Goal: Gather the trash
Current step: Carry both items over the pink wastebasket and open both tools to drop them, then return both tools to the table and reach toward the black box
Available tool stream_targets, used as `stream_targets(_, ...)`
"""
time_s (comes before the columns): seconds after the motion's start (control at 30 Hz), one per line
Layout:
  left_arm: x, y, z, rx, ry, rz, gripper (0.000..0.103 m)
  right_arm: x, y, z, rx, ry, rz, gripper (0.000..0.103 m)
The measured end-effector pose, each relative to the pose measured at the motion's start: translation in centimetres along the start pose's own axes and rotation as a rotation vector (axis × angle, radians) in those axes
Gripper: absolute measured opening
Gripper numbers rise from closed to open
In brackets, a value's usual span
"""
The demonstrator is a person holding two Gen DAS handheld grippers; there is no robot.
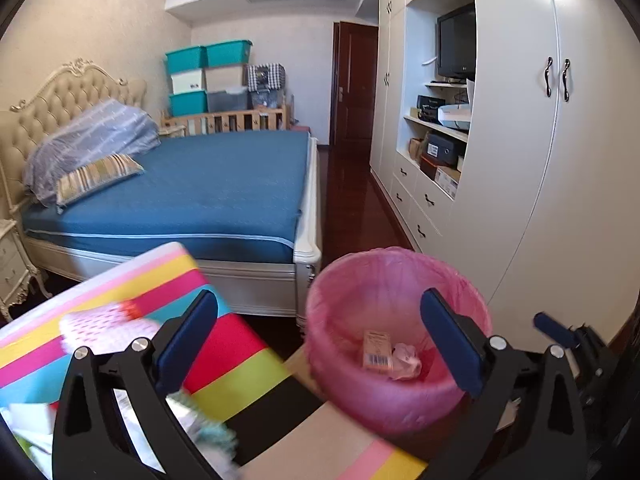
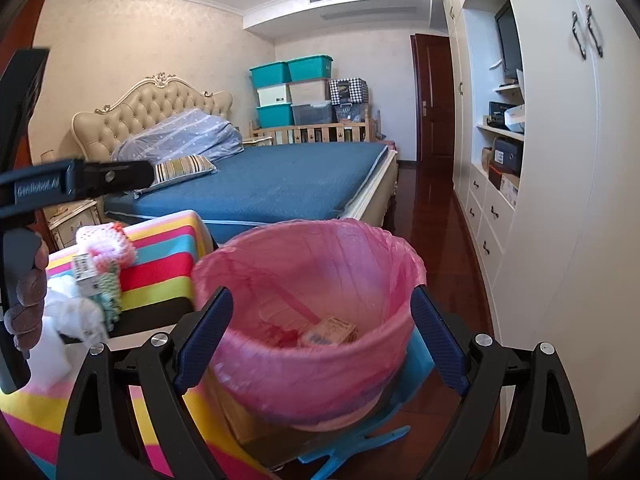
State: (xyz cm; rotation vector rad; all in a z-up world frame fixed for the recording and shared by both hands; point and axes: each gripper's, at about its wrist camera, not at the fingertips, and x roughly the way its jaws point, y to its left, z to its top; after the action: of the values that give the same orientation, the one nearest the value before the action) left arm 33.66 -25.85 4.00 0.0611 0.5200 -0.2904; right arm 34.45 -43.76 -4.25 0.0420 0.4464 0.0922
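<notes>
A bedroom with a dark red polished floor (image 2: 448,248) is seen from two cameras held low over a table covered in a striped cloth (image 1: 224,344) of pink, yellow, blue and red. Nearest in the left view, the left gripper (image 1: 320,332) has its two blue-padded fingers spread wide apart, holding nothing. In the right view the right gripper (image 2: 322,330) is likewise spread wide and empty, with its fingers either side of the bin as seen from the camera.

Just ahead of both stands a round bin lined with a pink plastic bag (image 2: 320,360). At its bottom lie a small cardboard carton (image 1: 377,350) with a barcode and a crumpled pink wrapper (image 1: 406,360).

On the cloth to the left of the bin, more rubbish is scattered: a pink and white foam net sleeve (image 2: 106,246), white crumpled paper (image 2: 76,314) and a greenish knitted scrap (image 2: 110,292). These are partly blurred.

Beyond the table is a bed with a blue mattress (image 1: 224,184), a striped cushion (image 1: 98,176) and a tufted cream headboard (image 1: 68,100). Teal and white storage boxes (image 1: 208,76) are stacked in the far corner. A white wardrobe (image 1: 520,120) with open shelves and a television (image 1: 456,42) lines the right wall.
</notes>
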Motion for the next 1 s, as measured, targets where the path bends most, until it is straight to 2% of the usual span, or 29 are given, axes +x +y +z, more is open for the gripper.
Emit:
stream_targets(0.17, -4.8, 1.5, -2.3, 0.014, -0.037, 0.041, 0.098, -3.6, 1.9, -0.7, 0.051, -0.008, 0.019, 0.085)
stream_targets(0.33, -9.3, 3.5, -6.1, 0.021, -0.029, 0.080, 0.098, -5.9, 4.7, -2.7, 0.113, 0.003, 0.095, 0.085)
stream_targets(0.43, -11.9, 5.0, -8.6, 0.032, -0.025, 0.097, 0.098, -6.7, 7.1, -3.6, 0.096, 0.002, 0.125, 0.085)
stream_targets(0.6, -16.4, 8.6, -12.5, 0.044, -0.037, 0.203, 0.098, -7.3, 12.0, -4.8, 0.013, 0.034, 0.185, 0.085)
stream_targets(0.7, -19.0, 11.7, -14.9, 0.009, -0.031, 0.272, 0.098, -7.3, 14.3, -5.2, -0.009, 0.046, 0.207, 0.085)
stream_targets(0.9, -21.0, 16.3, -18.4, -0.051, 0.030, 0.356, 0.098, -6.6, 17.2, -6.2, 0.010, 0.096, 0.244, 0.085)
stream_targets(1.0, -20.9, 18.0, -19.7, -0.096, 0.071, 0.367, 0.098, -6.6, 18.2, -6.7, -0.002, 0.108, 0.253, 0.085)
